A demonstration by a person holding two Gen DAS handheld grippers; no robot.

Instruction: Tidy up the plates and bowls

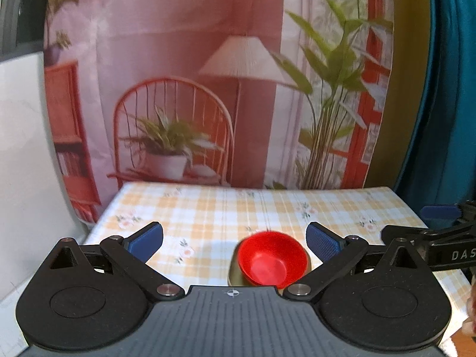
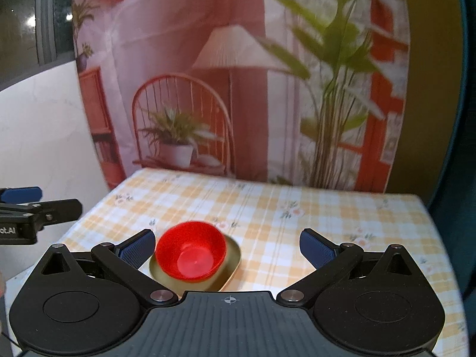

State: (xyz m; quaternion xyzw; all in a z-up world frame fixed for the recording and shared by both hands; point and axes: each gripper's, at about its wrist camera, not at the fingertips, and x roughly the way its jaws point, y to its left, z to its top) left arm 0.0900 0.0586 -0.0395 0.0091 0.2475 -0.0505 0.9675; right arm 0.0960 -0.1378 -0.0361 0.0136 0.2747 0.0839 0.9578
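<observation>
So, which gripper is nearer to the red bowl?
Left, though only narrowly. The red bowl shows between the open fingers of the left gripper, toward its right finger. The right gripper is off to the bowl's right; the bowl sits at its left finger.

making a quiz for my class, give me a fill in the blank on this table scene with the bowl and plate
1. The bowl is coloured ____.
2. The bowl sits on a ____ plate.
3. Both the left gripper and the right gripper have their jaws ____.
4. The tablecloth has a ____ pattern with small flowers.

Missing words: red; gold; open; checked
</observation>
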